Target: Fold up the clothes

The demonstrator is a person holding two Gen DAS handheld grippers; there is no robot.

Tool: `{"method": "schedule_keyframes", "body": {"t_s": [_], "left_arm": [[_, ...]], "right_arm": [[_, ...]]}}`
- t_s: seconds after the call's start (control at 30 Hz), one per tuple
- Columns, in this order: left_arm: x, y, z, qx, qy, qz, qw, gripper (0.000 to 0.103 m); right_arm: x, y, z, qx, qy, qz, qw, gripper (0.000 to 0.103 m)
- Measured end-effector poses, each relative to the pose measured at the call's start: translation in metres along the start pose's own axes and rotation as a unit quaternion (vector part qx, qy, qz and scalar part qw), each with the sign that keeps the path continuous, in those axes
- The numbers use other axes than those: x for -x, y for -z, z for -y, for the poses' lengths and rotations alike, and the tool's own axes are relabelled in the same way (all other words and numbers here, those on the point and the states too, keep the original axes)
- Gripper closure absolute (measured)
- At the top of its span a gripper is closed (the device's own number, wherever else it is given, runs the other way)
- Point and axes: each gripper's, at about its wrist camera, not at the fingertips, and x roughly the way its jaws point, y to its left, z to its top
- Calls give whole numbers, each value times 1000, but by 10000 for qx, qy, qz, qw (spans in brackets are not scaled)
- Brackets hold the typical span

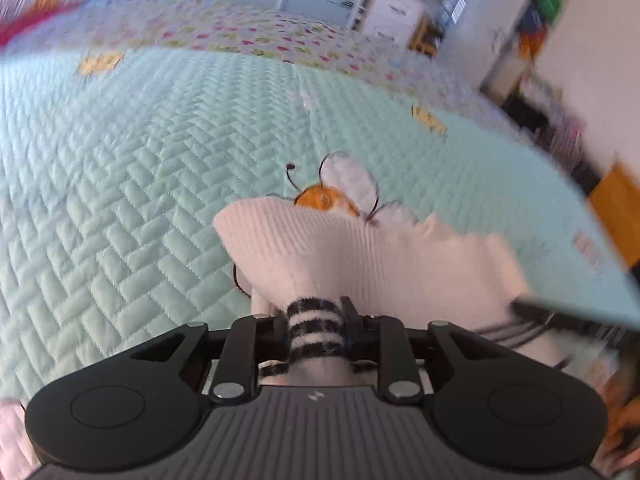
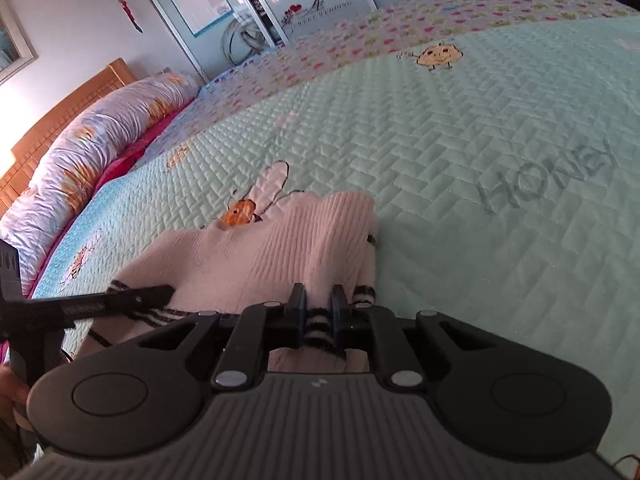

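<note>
Cream-white ribbed knit on the garment (image 1: 360,256), edged with a black-and-white striped hem (image 1: 316,332). Mint-green herringbone quilting across the bedspread (image 2: 460,152), stitched with an orange bee (image 2: 240,212) with white wings, a yellow smiling blob (image 2: 438,55) and grey "Honey" lettering (image 2: 548,176). Border strip (image 2: 400,24) pale blue, dotted pink and green. Pale lilac bolster (image 2: 100,132) with orange blotches. Black and grey on both grippers, left (image 1: 318,316) and right (image 2: 318,304).
</note>
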Motion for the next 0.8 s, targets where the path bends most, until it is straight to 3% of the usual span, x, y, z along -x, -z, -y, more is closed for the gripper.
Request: {"method": "schedule_keyframes", "body": {"t_s": [0.07,0.17,0.27,0.33,0.37,0.4,0.43,0.47,0.53,0.6,0.73,0.8], "left_arm": [[10,-5,-6,200,-227,65,9995,69],[36,-8,-3,401,-979,401,9936,70],[63,-9,-8,872,-1260,649,9861,69],[67,-10,-3,990,-835,589,9898,68],[66,-7,2,1003,-425,437,9931,68],[61,-3,11,891,-39,211,9958,64],[54,5,26,601,98,-47,9981,60],[43,15,42,237,-26,-292,9993,60],[28,33,62,-160,-432,-471,9978,61],[36,37,75,-382,-620,-285,9969,61],[50,19,101,-413,-453,-89,9981,59],[42,14,114,-314,-212,-204,9991,55]], "right_arm": [[3,-1,5,-133,-88,28,9999,90],[6,0,11,-319,-210,57,9993,88],[5,1,17,-499,-344,57,9981,86],[1,3,21,-684,-459,56,9966,85],[0,4,24,-814,-548,59,9952,82],[-1,4,27,-953,-642,62,9934,82],[-1,5,31,-1091,-708,76,9915,77],[-1,6,34,-1202,-748,62,9899,69],[1,9,40,-1398,-919,-13,9859,63],[5,11,40,-1421,-1065,-23,9841,62],[17,6,18,-739,-1150,241,9903,66],[24,5,4,-361,-1161,413,9917,72]]}}
